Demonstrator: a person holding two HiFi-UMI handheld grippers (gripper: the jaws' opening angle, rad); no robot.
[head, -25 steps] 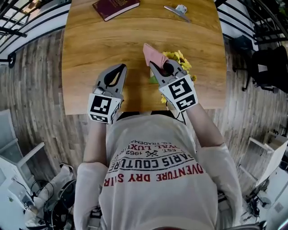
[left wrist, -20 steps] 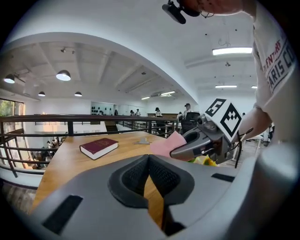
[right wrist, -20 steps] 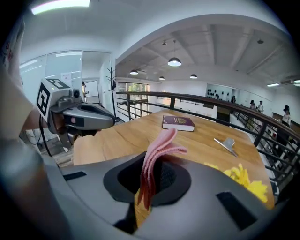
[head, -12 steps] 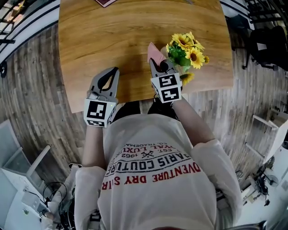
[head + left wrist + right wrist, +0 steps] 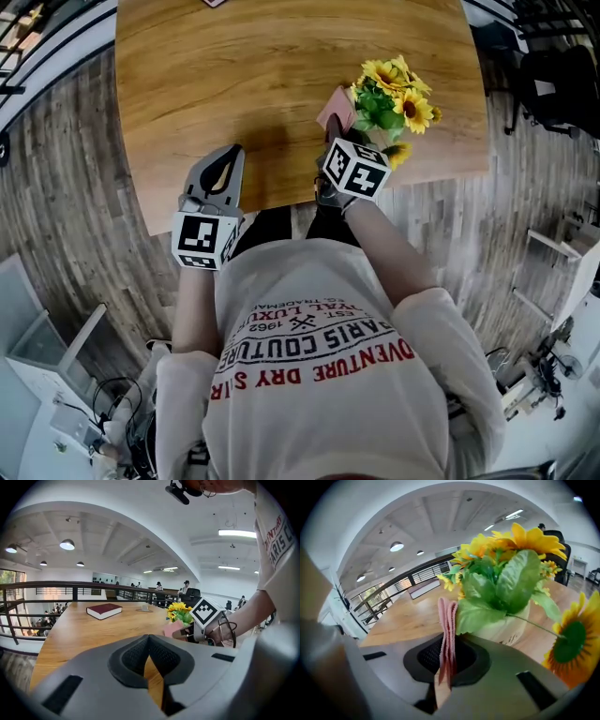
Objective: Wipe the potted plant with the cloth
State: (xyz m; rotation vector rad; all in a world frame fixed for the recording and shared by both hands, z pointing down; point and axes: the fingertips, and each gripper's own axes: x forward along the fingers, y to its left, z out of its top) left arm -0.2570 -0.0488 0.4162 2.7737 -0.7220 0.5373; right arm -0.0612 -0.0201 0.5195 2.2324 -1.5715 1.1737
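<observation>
Well left of the potted plant (image 5: 389, 94), the left hand-held gripper (image 5: 228, 155) hovers over the near edge of the tabletop (image 5: 234, 75), jaws together on nothing. Just left of the plant, the right hand-held gripper (image 5: 446, 660) is clamped on the folded pink cloth (image 5: 447, 616), which stands up right beside a big green leaf (image 5: 476, 613); whether they touch I cannot tell. So the cloth is in hand and at the plant, which stands near the tabletop's near right corner. The wiping itself looks barely begun, if at all: leaves, sunflowers (image 5: 529, 538) and cream pot (image 5: 508, 627) remain.
</observation>
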